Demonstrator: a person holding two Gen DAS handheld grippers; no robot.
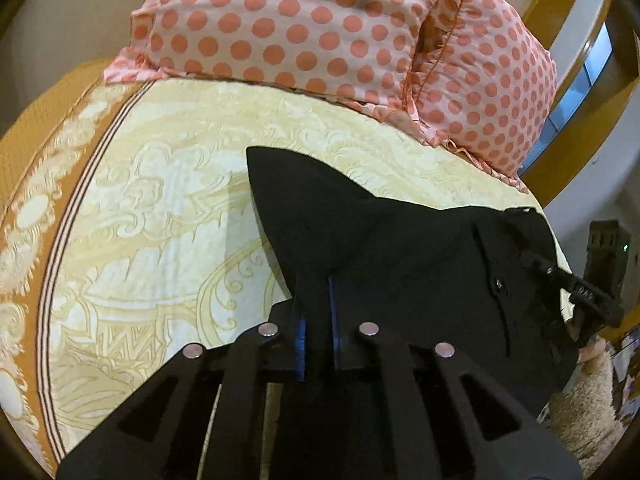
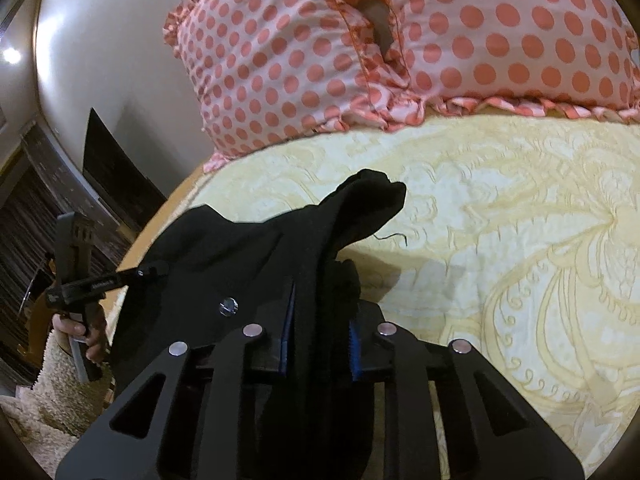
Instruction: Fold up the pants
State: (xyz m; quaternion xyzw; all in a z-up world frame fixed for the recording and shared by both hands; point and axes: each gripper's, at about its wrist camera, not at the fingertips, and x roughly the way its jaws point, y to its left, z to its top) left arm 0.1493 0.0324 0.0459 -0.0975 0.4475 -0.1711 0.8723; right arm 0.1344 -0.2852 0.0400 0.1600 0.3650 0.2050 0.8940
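Black linkage bars fill the bottom of both wrist views. Between them the left gripper [image 1: 316,344] has its fingers closed tight on a narrow bunch of the black pants [image 1: 400,248], blue pads pressed against the cloth on either side. From that pinch the fabric rises in a pointed peak and spreads to the right, where a pocket seam and a small button show.

Likewise the right gripper [image 2: 320,344] has its fingers clamped on a thicker fold of the pants [image 2: 224,252], with a silver button just left of the pinch and a loose flap curling up beyond it, a thread trailing off its edge.

Both ends of the garment are lifted slightly above the bed [image 2: 520,220], near its edge, and the cloth hides the bedspread directly ahead of each gripper. The cream and gold bedspread has an orange border [image 1: 60,208] on the far left. Two pink pillows [image 1: 320,24] with coral dots lie along the head of the bed, well apart from the pants. A fluffy beige rug [image 2: 60,384] lies beside the bed.
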